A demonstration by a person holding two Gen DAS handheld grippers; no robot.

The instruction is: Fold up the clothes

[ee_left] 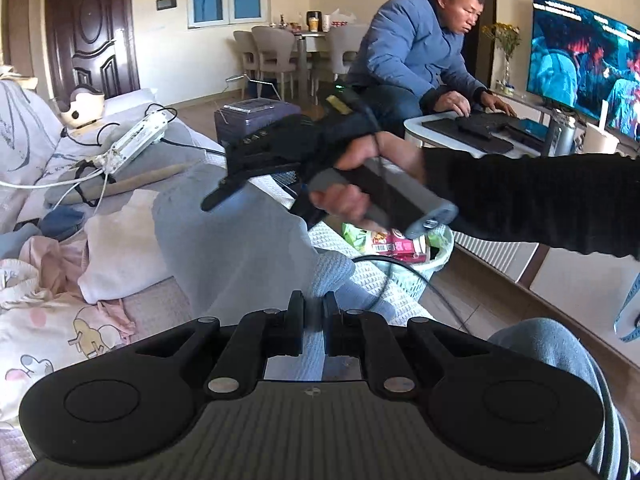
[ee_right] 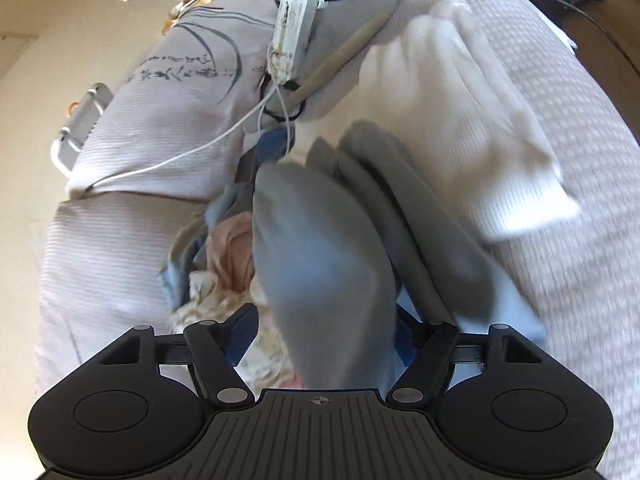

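A grey garment [ee_left: 240, 248] lies stretched along the sofa seat, and my left gripper [ee_left: 314, 312] is shut on its near edge. In the left wrist view a hand in a black sleeve [ee_left: 520, 200] holds my right gripper [ee_left: 222, 194] over the garment's far end. In the right wrist view the same grey garment [ee_right: 320, 248] bunches in folds between the right gripper's [ee_right: 324, 332] widely spread fingers. The jaws stand open around the cloth and do not pinch it.
A folded white garment [ee_left: 120, 248] [ee_right: 460, 120] lies beside the grey one, with pink and patterned clothes [ee_left: 52, 268] heaped further left. A power strip [ee_left: 136, 140] with cables sits on the cushions. A seated person [ee_left: 408, 48], a TV [ee_left: 580, 60] and a waste basket [ee_left: 408, 264] are to the right.
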